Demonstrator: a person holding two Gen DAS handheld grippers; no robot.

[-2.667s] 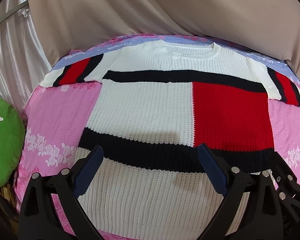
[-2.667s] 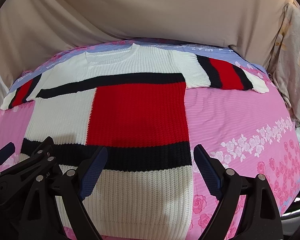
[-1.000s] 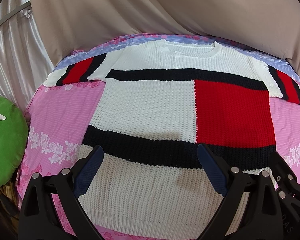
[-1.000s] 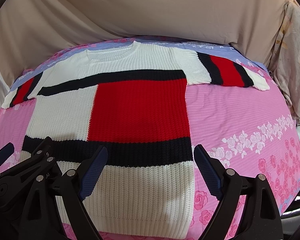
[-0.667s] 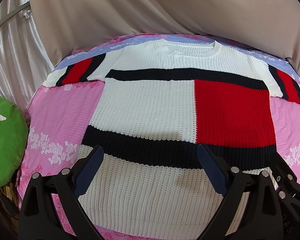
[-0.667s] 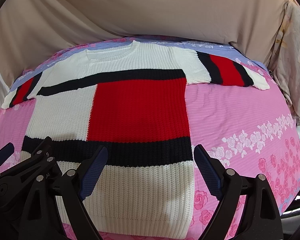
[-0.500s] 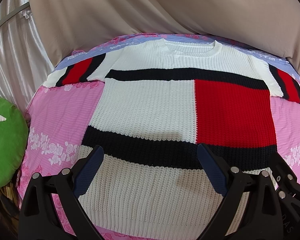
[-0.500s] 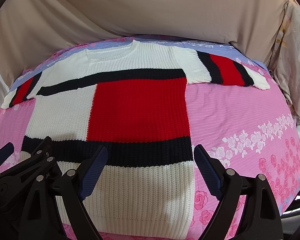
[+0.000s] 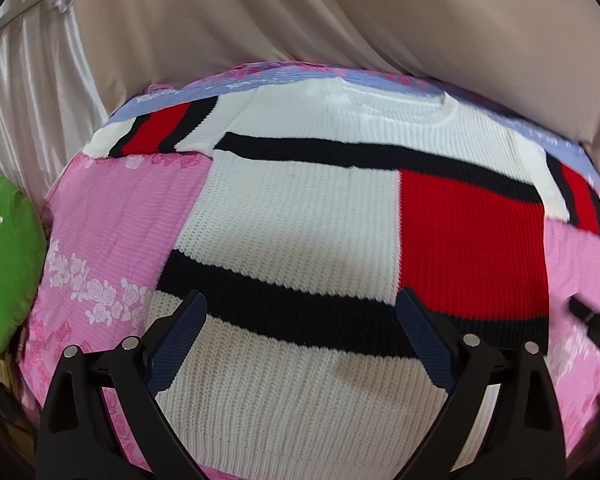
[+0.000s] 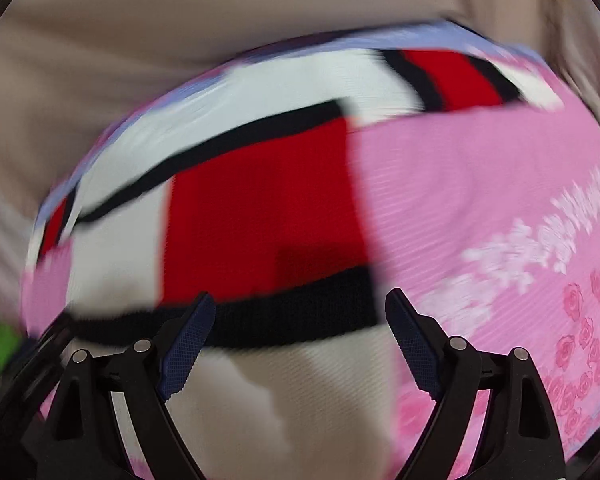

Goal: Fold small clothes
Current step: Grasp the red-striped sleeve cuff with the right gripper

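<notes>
A knit sweater (image 9: pixel 300 216) in white, red and black blocks lies flat on a pink floral bedsheet (image 9: pixel 116 216), neck at the far side, both short sleeves spread out. My left gripper (image 9: pixel 300 320) hovers open over the white lower part near the hem, holding nothing. The right wrist view is blurred by motion; there the sweater (image 10: pixel 260 208) fills the left half, and my right gripper (image 10: pixel 300 320) stands open over its lower right edge, near the black band. The right sleeve (image 10: pixel 452 76) lies at the far right. The right gripper's tip (image 9: pixel 592 316) shows at the left view's right edge.
A beige cloth (image 9: pixel 300 32) hangs behind the bed. A green cushion (image 9: pixel 4 264) sits off the bed's left edge beside a white curtain (image 9: pixel 28 92). Bare pink sheet (image 10: pixel 500 200) extends right of the sweater to the bed's edge.
The right gripper has swung quickly to the right and tilted, so its view is smeared. The left gripper has shifted slightly. The sweater lies as before.
</notes>
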